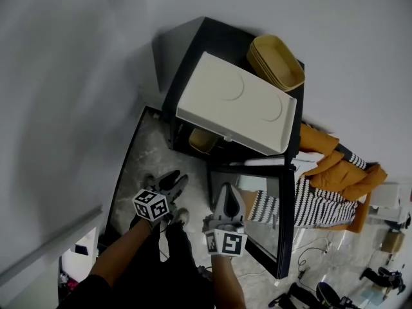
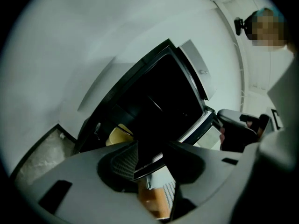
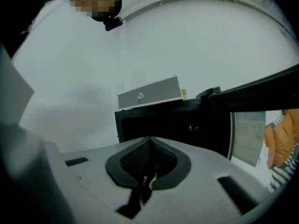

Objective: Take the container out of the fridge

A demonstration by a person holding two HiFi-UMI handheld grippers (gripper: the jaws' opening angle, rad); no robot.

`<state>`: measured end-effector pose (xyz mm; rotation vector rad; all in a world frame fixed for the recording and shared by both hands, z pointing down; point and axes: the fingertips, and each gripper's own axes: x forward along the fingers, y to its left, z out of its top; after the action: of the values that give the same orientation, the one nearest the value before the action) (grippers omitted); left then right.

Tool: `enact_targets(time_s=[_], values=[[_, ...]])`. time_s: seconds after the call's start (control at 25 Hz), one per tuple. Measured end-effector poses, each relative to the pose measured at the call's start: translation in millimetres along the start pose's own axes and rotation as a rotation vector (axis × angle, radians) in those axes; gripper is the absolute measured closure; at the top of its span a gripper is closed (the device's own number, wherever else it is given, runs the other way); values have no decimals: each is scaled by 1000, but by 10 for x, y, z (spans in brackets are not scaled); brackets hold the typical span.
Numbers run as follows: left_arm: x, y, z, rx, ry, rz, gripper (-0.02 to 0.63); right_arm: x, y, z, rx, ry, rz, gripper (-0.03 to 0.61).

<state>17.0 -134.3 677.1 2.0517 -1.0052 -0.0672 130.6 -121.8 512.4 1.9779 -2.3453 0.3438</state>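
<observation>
A black mini fridge (image 1: 193,76) stands against the wall with its glass door (image 1: 254,205) swung open. Inside it a yellow container (image 1: 203,140) sits on a shelf, and it also shows as the yellow container (image 2: 120,135) in the left gripper view. My left gripper (image 1: 175,180) hovers in front of the opening and short of it. Its jaws stand apart with nothing between them, as the left gripper (image 2: 154,157) shows. My right gripper (image 1: 226,188) is beside the door's edge, and the right gripper (image 3: 149,155) has its pads pressed together on nothing.
A flat white box (image 1: 238,102) and stacked yellow trays (image 1: 277,60) lie on top of the fridge. An orange jacket (image 1: 338,166) and a striped cloth (image 1: 302,205) hang to the right, behind the door. The floor (image 1: 145,153) is marbled, and a white wall runs on the left.
</observation>
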Motion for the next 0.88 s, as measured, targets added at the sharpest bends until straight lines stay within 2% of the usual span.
enact_targets(time_s=[0.12, 0.24, 0.36, 0.44, 0.6, 0.72, 0.88], values=[[190, 169, -129, -87, 11, -17, 462, 69, -11, -76, 1, -21, 5, 578], [354, 394, -294, -210, 16, -23, 459, 95, -3, -142, 17, -11, 8, 578], [506, 650, -406, -310, -9, -17, 436, 120, -14, -164, 39, -13, 4, 578], [594, 798, -440, -348, -23, -3, 421, 137, -18, -188, 51, -11, 4, 578], [783, 1032, -548, -363, -13, 26, 413, 164, -29, -249, 69, -6, 9, 578], [951, 1042, -602, -437, -34, -16, 411, 194, -57, -306, 75, -2, 13, 578], [1140, 1159, -658, -517, -78, -24, 408, 271, -101, -396, 75, 8, 17, 578]])
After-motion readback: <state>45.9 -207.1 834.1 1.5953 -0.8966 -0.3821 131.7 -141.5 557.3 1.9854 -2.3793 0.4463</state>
